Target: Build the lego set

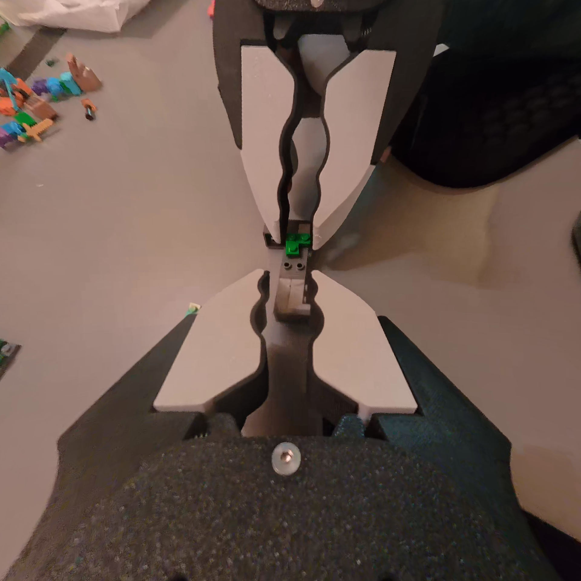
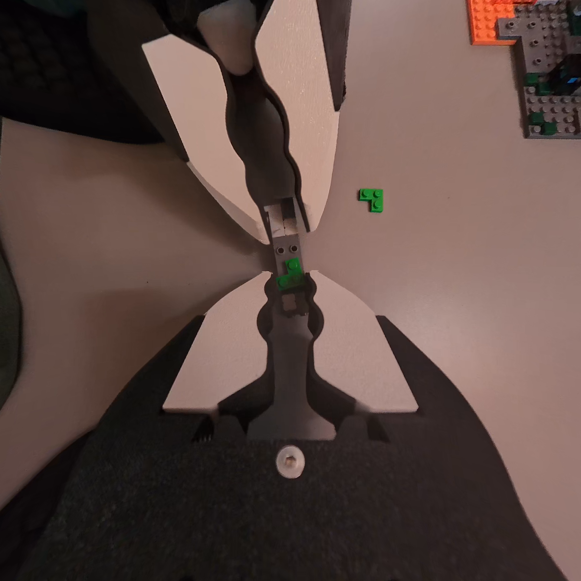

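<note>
Mid-frame, left gripper (image 1: 288, 273) and right gripper (image 2: 290, 273), both closed on the grey piece (image 1: 291, 267), should press squarely to seat the green plate (image 1: 297, 246).

A: What colours do the grippers show?

B: The left gripper (image 1: 289, 275) has white fingers (image 1: 220, 345) edged in black on a speckled black body; the right gripper (image 2: 290, 273) is the same, white on black.

A: And the piece between them?

B: A grey assembly (image 1: 293, 267) with dark-centred studs, and a bright green corner plate (image 1: 297, 245) on it.

A: Anything else green?

B: A second bright green corner plate (image 2: 371, 200) lies on the pale beige table (image 2: 440, 283).

A: Other pieces?

B: A grey studded baseplate (image 2: 550, 103) with dark green bits, next to an orange plate (image 2: 485, 23). A loose pile (image 1: 34, 103) mixes turquoise, purple, orange, brown and green. A white bag (image 1: 72, 14) sits at the top.
</note>
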`<state>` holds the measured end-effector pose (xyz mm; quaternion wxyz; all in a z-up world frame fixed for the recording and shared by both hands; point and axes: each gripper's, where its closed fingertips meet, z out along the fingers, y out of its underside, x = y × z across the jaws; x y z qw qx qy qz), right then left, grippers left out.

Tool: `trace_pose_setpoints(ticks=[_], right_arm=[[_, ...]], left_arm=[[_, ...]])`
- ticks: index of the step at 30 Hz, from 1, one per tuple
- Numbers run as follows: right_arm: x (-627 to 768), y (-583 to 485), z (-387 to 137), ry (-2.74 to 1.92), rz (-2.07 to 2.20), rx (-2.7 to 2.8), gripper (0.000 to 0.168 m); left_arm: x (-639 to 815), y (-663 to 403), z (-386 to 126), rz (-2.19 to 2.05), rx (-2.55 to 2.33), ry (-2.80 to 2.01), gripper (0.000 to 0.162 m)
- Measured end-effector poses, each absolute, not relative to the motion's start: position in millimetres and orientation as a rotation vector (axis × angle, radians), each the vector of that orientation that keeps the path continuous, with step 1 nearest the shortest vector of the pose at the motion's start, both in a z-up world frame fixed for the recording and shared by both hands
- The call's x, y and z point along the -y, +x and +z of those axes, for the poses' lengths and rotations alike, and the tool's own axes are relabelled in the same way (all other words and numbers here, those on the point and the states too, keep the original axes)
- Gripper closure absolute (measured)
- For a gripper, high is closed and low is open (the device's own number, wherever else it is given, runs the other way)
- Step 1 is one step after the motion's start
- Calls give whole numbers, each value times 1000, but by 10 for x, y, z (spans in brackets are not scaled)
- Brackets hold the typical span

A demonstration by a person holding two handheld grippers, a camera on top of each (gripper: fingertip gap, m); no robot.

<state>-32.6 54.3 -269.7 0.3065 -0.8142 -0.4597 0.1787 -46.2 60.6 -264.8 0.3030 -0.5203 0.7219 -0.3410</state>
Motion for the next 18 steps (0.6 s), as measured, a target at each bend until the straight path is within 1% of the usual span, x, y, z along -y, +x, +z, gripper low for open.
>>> trace_pose_setpoints(ticks=[4,18], right_arm=[[-540,-321,-2703,-2160,476,1216,151],[-524,-353,-2702,-2126,462,1257,152]], left_arm=[[-588,-517,-2769,-884,-1976,-1432,133],[-582,-511,-2792,-873,-1984,-1445,142]])
